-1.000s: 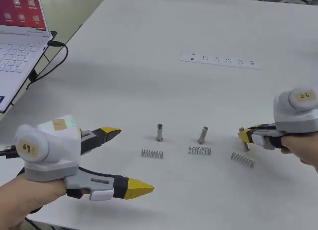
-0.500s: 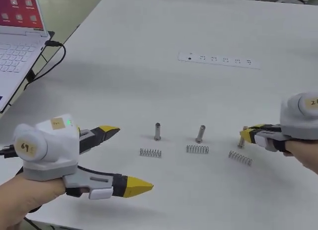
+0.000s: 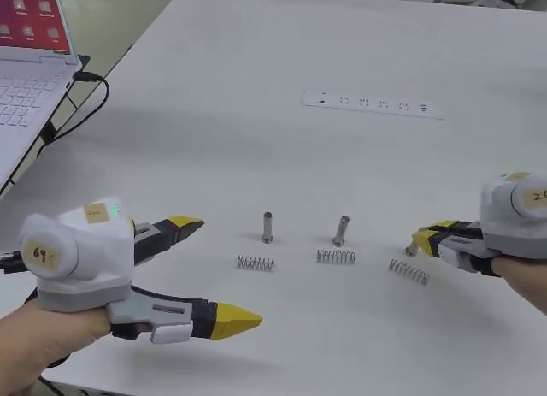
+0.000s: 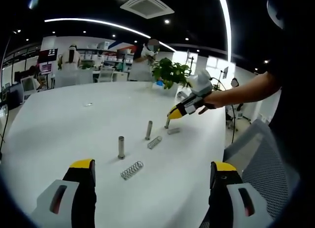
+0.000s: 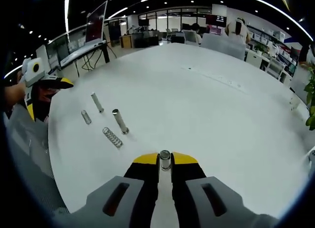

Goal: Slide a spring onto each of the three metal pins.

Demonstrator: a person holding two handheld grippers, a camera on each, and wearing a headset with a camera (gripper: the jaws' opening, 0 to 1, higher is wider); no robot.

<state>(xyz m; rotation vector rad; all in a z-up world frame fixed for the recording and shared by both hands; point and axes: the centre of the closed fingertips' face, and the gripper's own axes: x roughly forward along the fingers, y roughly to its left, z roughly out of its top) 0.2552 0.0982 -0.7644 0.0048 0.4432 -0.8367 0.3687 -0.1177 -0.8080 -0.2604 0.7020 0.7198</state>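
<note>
Fingers (image 3: 425, 239) of the right gripper (image 3: 419, 242) pinch the right-hand pin (image 3: 412, 250) in the head view. Whether that pin rests on the table (image 3: 282, 148) or is lifted cannot be told. The hand reaches in from the right, roughly level. The left gripper (image 3: 224, 270) hovers near the table's front edge, its fingers spread wide and pointing toward the row. The left-hand pin (image 3: 267, 227) and the middle pin (image 3: 342, 230) stand upright and bare. Three springs (image 3: 255, 263) (image 3: 336, 257) (image 3: 408, 271) lie flat, one just in front of each pin. No spring is threaded, so all three fittings appear to remain.

Left gripper view: spread fingers (image 4: 83, 170) frame the row of pins, and the right gripper closes on the farthest.

Right gripper view: yellow fingertips (image 5: 184, 159) press together on the right-hand pin's head. The middle pin and its spring lie beyond.
</note>
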